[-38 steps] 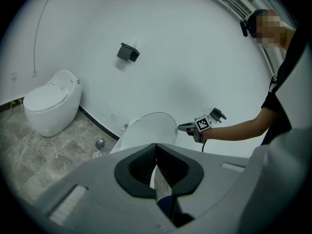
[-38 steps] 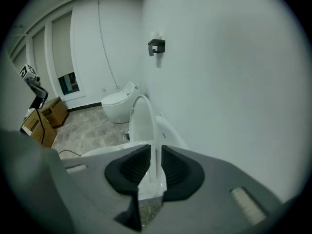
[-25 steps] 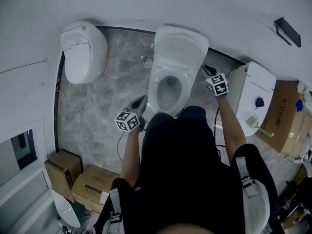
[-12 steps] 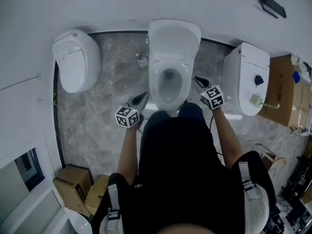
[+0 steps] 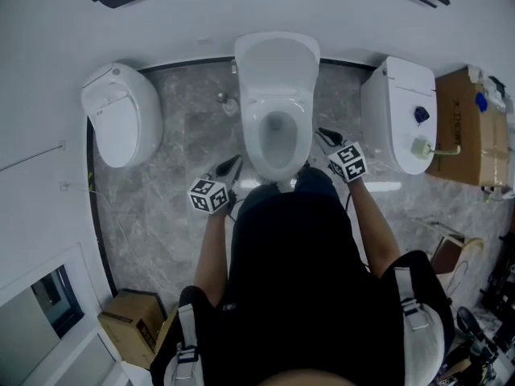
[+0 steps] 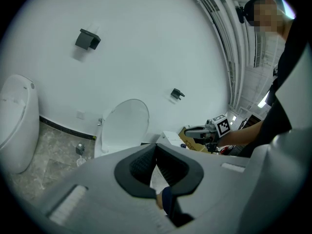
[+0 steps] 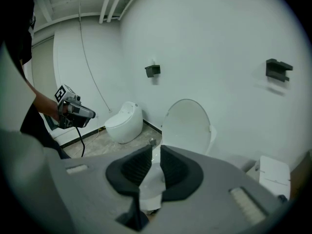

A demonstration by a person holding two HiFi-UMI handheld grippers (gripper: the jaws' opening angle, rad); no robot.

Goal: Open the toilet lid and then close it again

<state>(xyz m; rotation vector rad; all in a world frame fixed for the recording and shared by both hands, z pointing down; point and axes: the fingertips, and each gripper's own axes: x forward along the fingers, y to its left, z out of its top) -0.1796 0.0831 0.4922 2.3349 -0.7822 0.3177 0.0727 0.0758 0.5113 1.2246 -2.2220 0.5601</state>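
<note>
Two empty grippers: my left gripper (image 5: 232,164) jaws shut, right gripper (image 5: 323,133) jaws narrowly apart. Toilet lid (image 5: 276,61) stands raised; I judge closing comes next, tipping its top edge forward.

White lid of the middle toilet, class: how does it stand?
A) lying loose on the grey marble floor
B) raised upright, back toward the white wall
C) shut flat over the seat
B: the white oval lid stands raised behind the open white bowl, its back toward the white wall.
</note>
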